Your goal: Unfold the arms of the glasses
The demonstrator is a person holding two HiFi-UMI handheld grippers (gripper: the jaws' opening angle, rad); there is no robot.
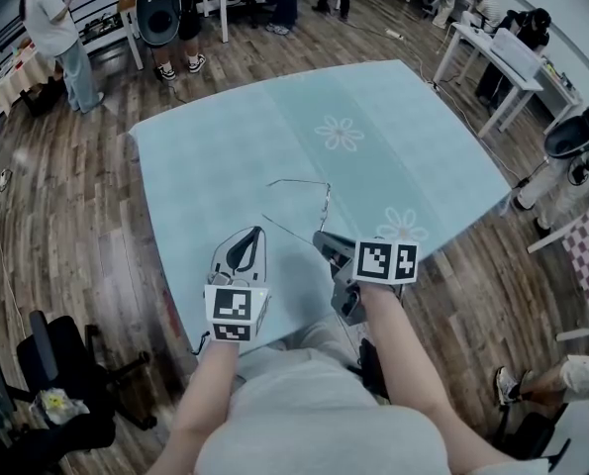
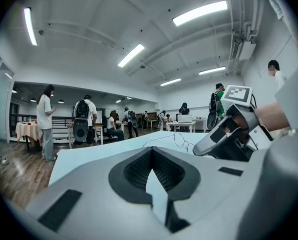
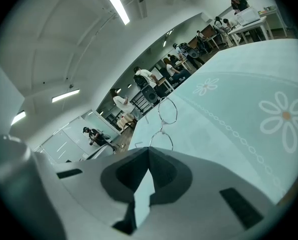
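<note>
We see a pale aqua cloth (image 1: 225, 156) over the bench (image 1: 175, 295), printed with white daisies (image 1: 340, 133) that have tan centres, and with a faint white dotted line (image 3: 229, 129). The glasses (image 1: 326, 198) are thin silver wire. The left tool (image 1: 252, 234) and the right tool (image 1: 320, 237) are light grey with black ribbed pads (image 2: 138, 171). Each bears a white cube (image 1: 237, 310) with black square markers. The floor (image 1: 66, 216) is brown wood planks. Our top (image 1: 314, 404) is plain grey.
</note>
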